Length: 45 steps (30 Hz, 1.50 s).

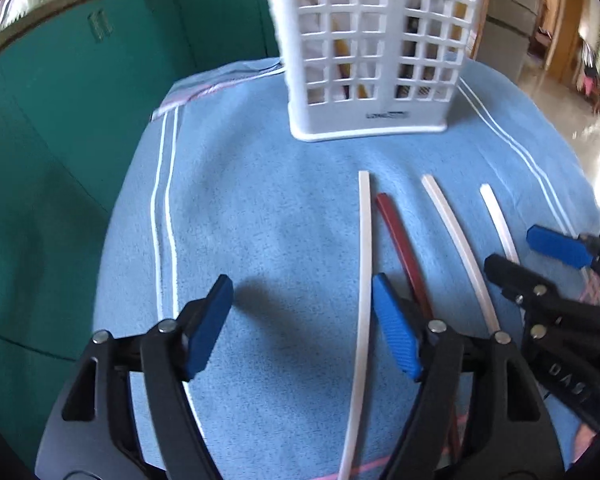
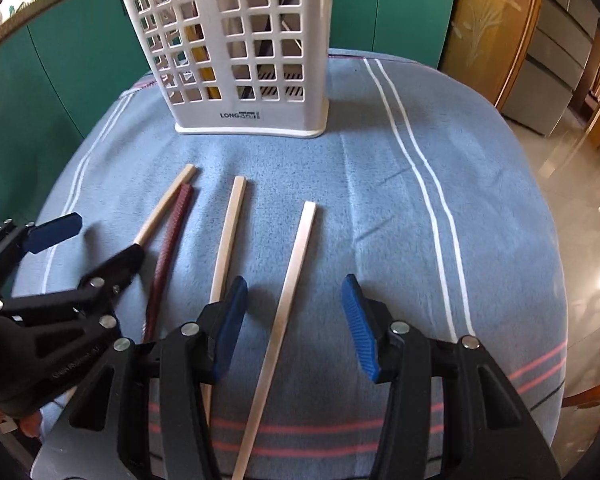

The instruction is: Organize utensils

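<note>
Several chopsticks lie side by side on a blue towel (image 2: 380,200), pointing at a white slotted utensil caddy (image 2: 252,120) (image 1: 372,120) that stands upright at the back. My left gripper (image 1: 302,284) (image 2: 104,236) is open low over the towel. The leftmost pale chopstick (image 1: 365,260) (image 2: 164,208) runs between its jaws, close to the right finger, untouched. A dark red chopstick (image 1: 400,248) (image 2: 172,240) lies just beside it. My right gripper (image 2: 296,284) (image 1: 512,248) is open astride the rightmost pale chopstick (image 2: 296,260) (image 1: 498,220), pads clear of it. Another pale chopstick (image 2: 230,232) (image 1: 456,248) lies between the two grippers.
The caddy holds a yellow-handled item (image 2: 204,64) and dark utensils behind its grid. Teal cabinet doors (image 1: 80,120) stand behind and to the left. The towel-covered surface drops off to a shiny floor (image 2: 572,184) on the right, by a wooden door frame.
</note>
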Available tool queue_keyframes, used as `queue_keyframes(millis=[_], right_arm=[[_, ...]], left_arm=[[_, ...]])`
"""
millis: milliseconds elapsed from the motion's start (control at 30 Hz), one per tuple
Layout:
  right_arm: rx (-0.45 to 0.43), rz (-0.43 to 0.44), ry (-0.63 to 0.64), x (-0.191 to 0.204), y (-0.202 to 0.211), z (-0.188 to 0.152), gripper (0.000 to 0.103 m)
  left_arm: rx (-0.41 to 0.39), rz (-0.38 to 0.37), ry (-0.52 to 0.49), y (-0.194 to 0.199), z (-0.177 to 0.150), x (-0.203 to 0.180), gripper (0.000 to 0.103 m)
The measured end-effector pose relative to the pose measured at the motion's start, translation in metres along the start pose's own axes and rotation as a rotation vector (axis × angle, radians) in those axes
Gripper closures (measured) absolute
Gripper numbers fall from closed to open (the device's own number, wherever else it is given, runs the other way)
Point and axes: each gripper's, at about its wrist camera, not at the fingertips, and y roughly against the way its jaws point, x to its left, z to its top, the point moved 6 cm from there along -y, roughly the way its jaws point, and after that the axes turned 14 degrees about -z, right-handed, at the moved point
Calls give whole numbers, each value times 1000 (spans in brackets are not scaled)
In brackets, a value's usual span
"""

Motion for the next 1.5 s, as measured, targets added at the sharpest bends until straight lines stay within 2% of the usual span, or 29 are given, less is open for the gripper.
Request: queue_keyframes(millis=[67,133,167,200,300,333,367,567,700,833,900,967,1100,1300,1500], right_arm=[[3,-4,6,1,-3,3,54],[2,-8,8,1,-5,5,54],[0,-7,7,1,-6,5,54],[-3,-3,4,0,-6,6,55],[-25,4,-4,0,-4,5,75],[-25,10,-5,-1,-4,6,85],[-25,17,-4,0,-4,5,91],[-31,31,47,2,1,-2,96],[-21,33,112,1,9,-16,96],[-1,35,125,-8,11,-25,96],[7,43,109,-10,12,-28,95],[10,32,97,-11,12,-27,88],[7,18,70,-14,11,-25,84],[11,7,47,-16,8,-22,76],[12,0,30,-17,3,-18,68]], left_arm=[[-15,-7,35,0,0,7,37],[-33,4,50,5,-4,10,51],[-41,5,51,8,-8,10,66],[-45,3,52,11,-11,10,76],[-65,-7,79,21,-24,11,94],[-68,-11,93,23,-26,14,97],[-69,-19,110,27,-31,14,97],[-54,-40,165,40,-54,17,97],[-33,-23,145,49,-71,5,97],[-25,-17,115,46,-67,5,95],[-29,-14,100,44,-62,5,88],[-33,-9,95,41,-56,8,81],[-33,11,91,34,-44,10,64],[-34,26,96,27,-35,10,52],[-30,29,88,20,-26,11,44]])
